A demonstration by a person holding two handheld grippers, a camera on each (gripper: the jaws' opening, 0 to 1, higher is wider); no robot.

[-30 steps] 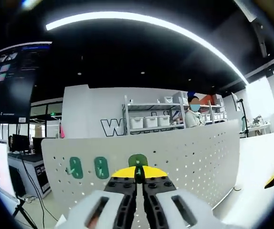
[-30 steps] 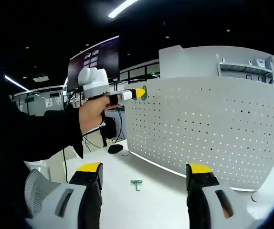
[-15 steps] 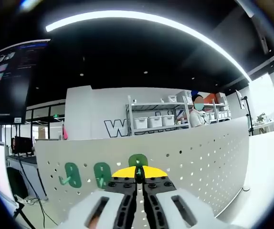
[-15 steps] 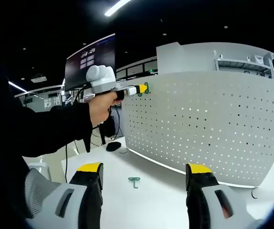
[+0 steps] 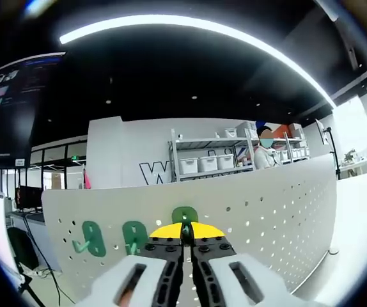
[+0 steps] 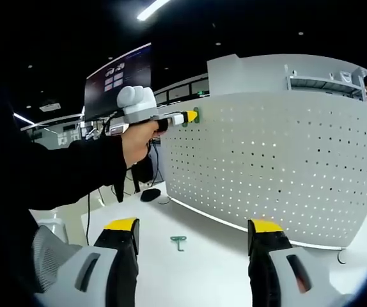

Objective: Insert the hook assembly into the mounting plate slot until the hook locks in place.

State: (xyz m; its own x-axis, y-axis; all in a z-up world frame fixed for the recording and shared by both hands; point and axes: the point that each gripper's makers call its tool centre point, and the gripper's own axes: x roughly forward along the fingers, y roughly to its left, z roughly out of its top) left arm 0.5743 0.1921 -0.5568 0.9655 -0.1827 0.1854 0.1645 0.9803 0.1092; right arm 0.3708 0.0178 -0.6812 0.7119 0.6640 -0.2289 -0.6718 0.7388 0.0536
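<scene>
The left gripper (image 5: 185,235) has its yellow-tipped jaws clamped on a green hook (image 5: 185,215), held against the upper edge of the white perforated mounting plate (image 5: 279,204). Two more green hooks (image 5: 94,238) hang on the plate to its left. The right gripper (image 6: 193,225) hovers with jaws wide apart over the white table (image 6: 196,268) — a small green piece (image 6: 178,242), possibly another hook, lies there.

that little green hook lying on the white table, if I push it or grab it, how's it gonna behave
The green hook looks small and thin, so it is probably light and would slide easily on the smooth white table. It lies flat, so it seems unlikely to roll. It looks like stiff plastic, though it is too small to tell for sure.
</scene>
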